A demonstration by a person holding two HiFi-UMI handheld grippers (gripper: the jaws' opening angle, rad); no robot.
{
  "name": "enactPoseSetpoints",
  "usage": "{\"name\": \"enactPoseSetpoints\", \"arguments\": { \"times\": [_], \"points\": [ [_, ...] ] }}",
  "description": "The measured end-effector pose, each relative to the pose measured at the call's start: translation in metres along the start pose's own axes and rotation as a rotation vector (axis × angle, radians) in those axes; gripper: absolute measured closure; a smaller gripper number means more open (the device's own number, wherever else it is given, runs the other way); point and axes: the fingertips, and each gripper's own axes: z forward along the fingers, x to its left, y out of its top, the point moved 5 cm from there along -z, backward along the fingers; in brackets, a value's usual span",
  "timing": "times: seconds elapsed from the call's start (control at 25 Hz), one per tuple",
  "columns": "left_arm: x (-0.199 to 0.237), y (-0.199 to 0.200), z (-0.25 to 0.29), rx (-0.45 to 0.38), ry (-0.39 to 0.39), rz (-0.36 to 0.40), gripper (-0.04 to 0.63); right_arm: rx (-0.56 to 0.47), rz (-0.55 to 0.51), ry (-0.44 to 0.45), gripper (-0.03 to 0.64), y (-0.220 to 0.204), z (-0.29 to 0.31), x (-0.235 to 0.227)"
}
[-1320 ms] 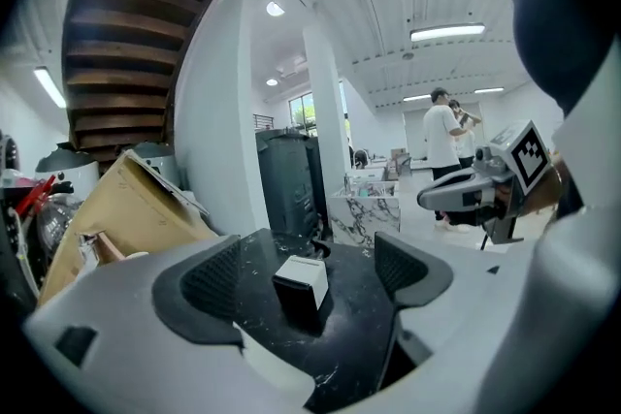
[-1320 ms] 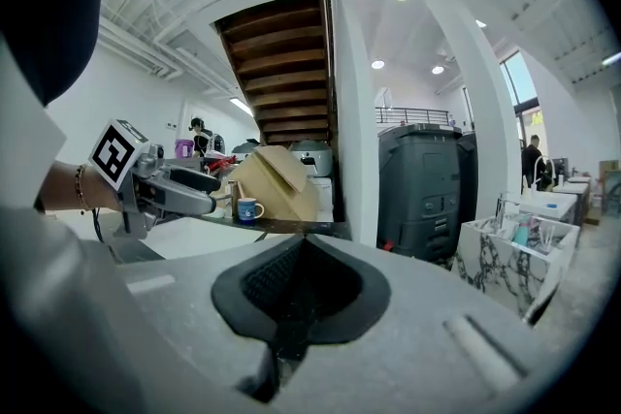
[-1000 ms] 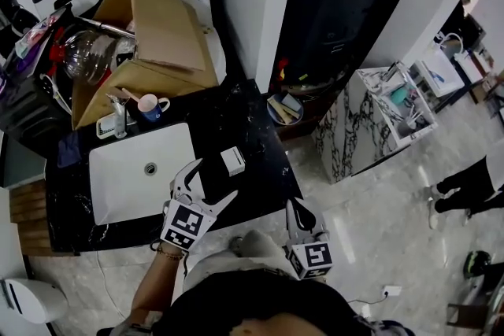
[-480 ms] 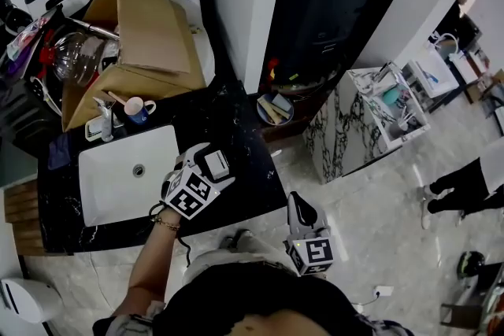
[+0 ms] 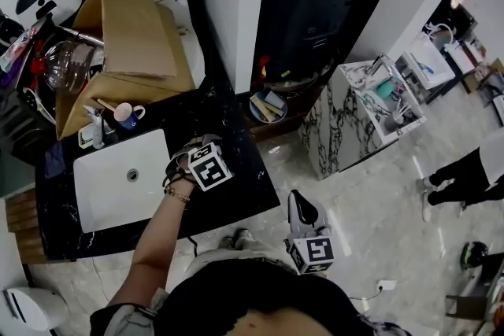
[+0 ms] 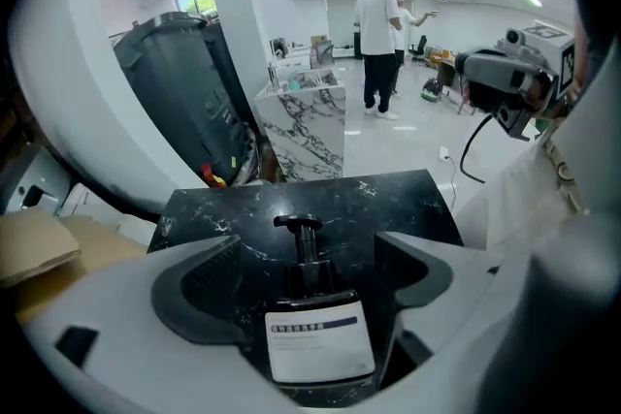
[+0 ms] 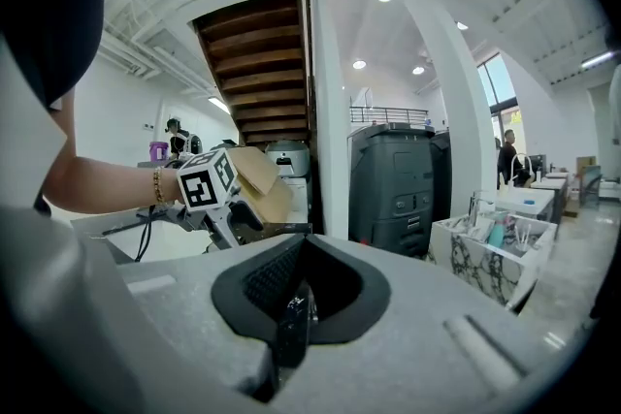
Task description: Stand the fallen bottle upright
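A dark pump bottle point(image 6: 315, 334) with a white label lies between the jaws of my left gripper point(image 6: 309, 252), its pump head pointing away along the jaws. The jaws stand apart around it, with a gap showing on the left side. In the head view the left gripper point(image 5: 203, 163) sits low over the black marble counter point(image 5: 236, 197) right of the sink and hides the bottle. My right gripper point(image 5: 301, 210) hangs shut and empty off the counter's front edge, close to my body. Its jaws point(image 7: 296, 291) meet, and it looks at the left gripper point(image 7: 218, 194).
A white sink point(image 5: 118, 177) fills the counter's left half, with a blue cup point(image 5: 126, 116) and a tap behind it. An open cardboard box point(image 5: 130, 35) stands at the back. A black cabinet point(image 5: 323, 4) and a marble stand point(image 5: 370, 102) are on the right. People point(image 6: 378, 44) stand far off.
My left gripper has moved forward from the counter's front edge onto the bottle and turned to the right. The bottle now sits between its jaws. The right gripper has stayed put.
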Motion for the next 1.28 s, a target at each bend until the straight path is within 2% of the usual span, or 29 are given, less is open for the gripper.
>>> {"name": "enactPoseSetpoints", "arguments": {
  "times": [0.12,0.28,0.32,0.4,0.48,0.6,0.72,0.88,1.04,1.16,1.28],
  "points": [
    [0.005,0.003,0.021,0.073,-0.062,0.018,0.184,-0.008,0.009,-0.041,0.612,0.001,-0.006,-0.01],
    [0.014,-0.006,0.046,0.179,-0.143,-0.036,0.187,-0.002,0.028,-0.092,0.612,-0.004,-0.019,-0.02],
    [0.015,-0.009,0.052,0.195,-0.168,-0.061,0.216,0.001,0.031,-0.103,0.612,-0.005,-0.021,-0.022],
    [0.017,-0.01,0.062,0.199,-0.22,-0.106,0.422,0.001,0.036,-0.118,0.612,-0.006,-0.024,-0.027],
    [0.019,-0.008,0.067,0.199,-0.251,-0.137,0.43,-0.003,0.037,-0.122,0.612,-0.005,-0.025,-0.029],
    [0.018,-0.007,0.069,0.216,-0.256,-0.125,0.433,-0.007,0.035,-0.115,0.612,-0.005,-0.025,-0.028],
    [0.019,-0.008,0.065,0.181,-0.245,-0.14,0.437,-0.011,0.032,-0.104,0.612,-0.005,-0.024,-0.026],
    [0.018,-0.017,0.051,0.088,-0.203,-0.212,0.44,-0.01,0.029,-0.094,0.612,-0.005,-0.025,-0.024],
    [0.013,-0.02,0.036,0.022,-0.176,-0.216,0.443,-0.009,0.022,-0.079,0.612,-0.005,-0.022,-0.022],
    [0.011,-0.02,0.021,-0.024,-0.132,-0.209,0.445,-0.008,0.015,-0.059,0.612,-0.004,-0.019,-0.016],
    [0.013,-0.019,0.001,-0.097,-0.08,-0.236,0.446,-0.005,0.012,-0.042,0.612,-0.005,-0.017,-0.012]
  ]
}}
